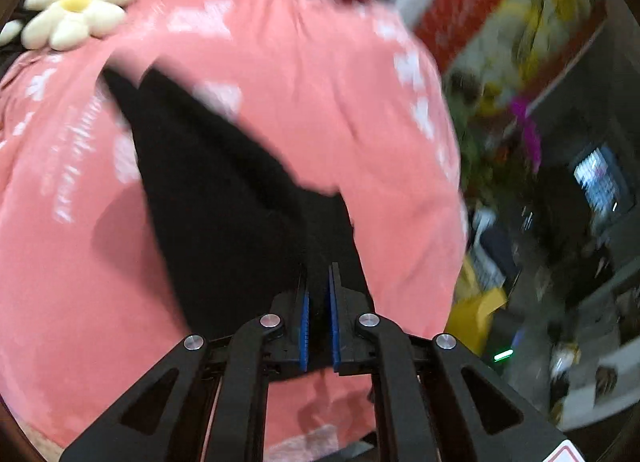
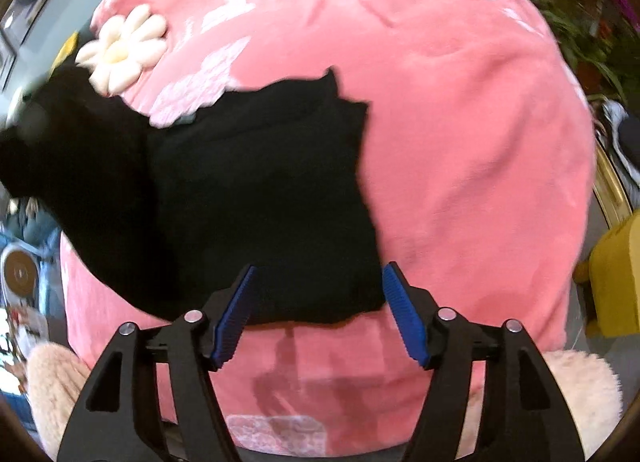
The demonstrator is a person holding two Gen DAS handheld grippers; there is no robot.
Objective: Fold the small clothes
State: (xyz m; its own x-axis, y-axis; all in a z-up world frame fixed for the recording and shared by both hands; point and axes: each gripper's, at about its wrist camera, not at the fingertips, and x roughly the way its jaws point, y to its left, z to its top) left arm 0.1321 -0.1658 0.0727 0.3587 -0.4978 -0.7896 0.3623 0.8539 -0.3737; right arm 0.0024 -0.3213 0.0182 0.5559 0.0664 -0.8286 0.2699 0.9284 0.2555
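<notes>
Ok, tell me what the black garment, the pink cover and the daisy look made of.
Black garment: soft matte fabric, maybe knit or fleece; no sheen, limp folds.
Pink cover: plush, velvety fleece by its soft sheen, with pale printed patches.
Daisy: padded cream fabric, puffy petals; stuffing is a guess.

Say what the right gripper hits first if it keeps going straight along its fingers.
Most likely the black garment: its near edge lies between the open fingers of the right gripper, just ahead of the tips. The pink blanket sits under it. Depth is hard to judge in this fisheye view.
</notes>
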